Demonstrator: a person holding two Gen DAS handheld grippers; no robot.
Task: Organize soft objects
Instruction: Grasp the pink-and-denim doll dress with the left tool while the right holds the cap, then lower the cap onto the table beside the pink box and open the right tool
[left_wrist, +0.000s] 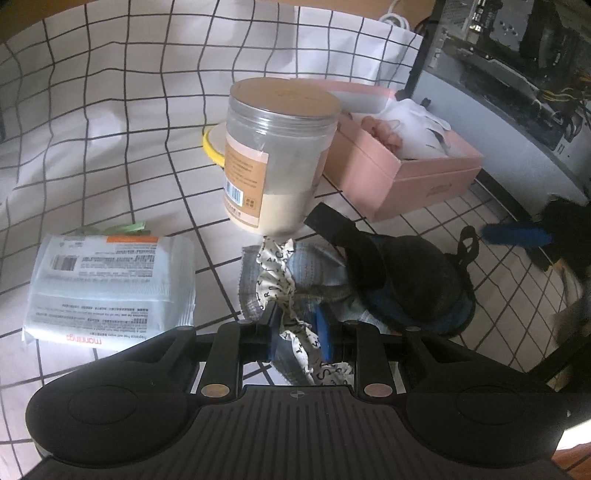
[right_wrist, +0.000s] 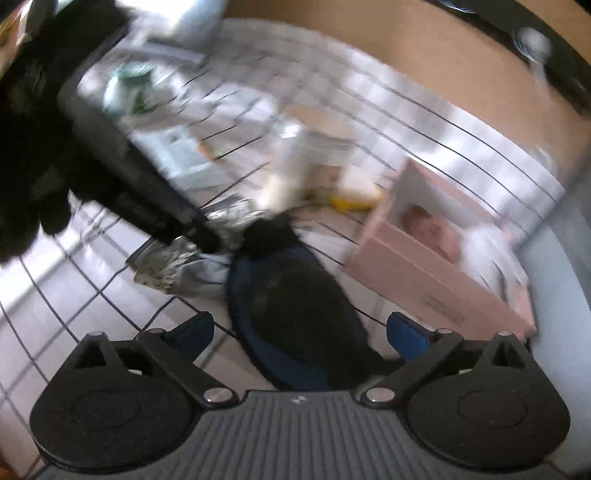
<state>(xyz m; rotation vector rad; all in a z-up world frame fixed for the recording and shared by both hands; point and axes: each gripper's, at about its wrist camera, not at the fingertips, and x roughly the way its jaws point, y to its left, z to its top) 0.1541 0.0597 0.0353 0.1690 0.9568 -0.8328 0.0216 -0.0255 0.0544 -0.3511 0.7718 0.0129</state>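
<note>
My left gripper (left_wrist: 298, 325) is shut on a white letter-printed cloth (left_wrist: 280, 284) that lies bunched with a grey cloth (left_wrist: 255, 291) on the grid-patterned table. A black and blue mesh item (left_wrist: 413, 284) lies just right of it. In the blurred right wrist view, my right gripper (right_wrist: 301, 332) is open, its blue fingertips either side of the black and blue mesh item (right_wrist: 291, 306), just above it. The left gripper's black body (right_wrist: 122, 162) reaches in from the upper left to the grey cloth (right_wrist: 173, 266). An open pink box (left_wrist: 406, 162) holding soft pink and white things stands behind.
A clear jar with a tan label (left_wrist: 273, 155) stands just behind the cloths. A wipes pack (left_wrist: 107, 288) lies at the left. A yellow-rimmed lid (left_wrist: 212, 144) lies behind the jar. A white bag (left_wrist: 332, 40) and a computer case (left_wrist: 517, 74) stand at the back.
</note>
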